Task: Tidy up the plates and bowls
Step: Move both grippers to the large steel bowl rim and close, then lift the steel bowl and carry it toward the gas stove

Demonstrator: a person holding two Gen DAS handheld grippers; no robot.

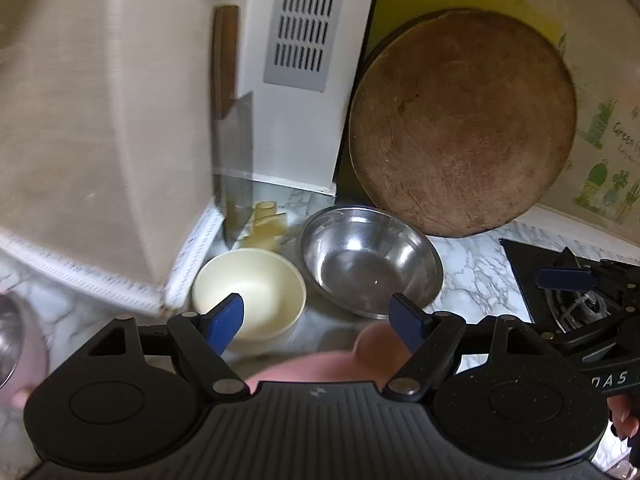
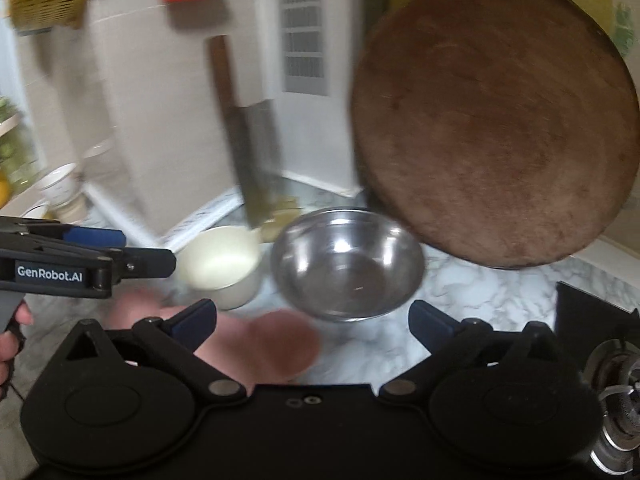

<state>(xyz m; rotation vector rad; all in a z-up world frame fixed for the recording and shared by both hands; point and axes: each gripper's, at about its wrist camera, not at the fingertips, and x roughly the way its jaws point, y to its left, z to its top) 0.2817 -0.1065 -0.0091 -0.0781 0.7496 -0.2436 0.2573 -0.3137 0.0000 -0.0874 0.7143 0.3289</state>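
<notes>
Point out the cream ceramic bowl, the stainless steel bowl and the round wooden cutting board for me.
cream ceramic bowl (image 1: 250, 294), left wrist view, inner floor.
stainless steel bowl (image 1: 370, 260), left wrist view, inner floor.
round wooden cutting board (image 1: 464, 120), left wrist view, middle of face.

A white marble-patterned countertop (image 1: 472, 276) is carrying a cream bowl (image 1: 250, 300) and a stainless steel bowl (image 1: 370, 260), sitting just beside each other. A round wooden cutting board (image 1: 464, 124) is standing on the counter, leaning against the wall behind the steel bowl. A black gas stove (image 1: 568, 292) is sitting at the right.
</notes>
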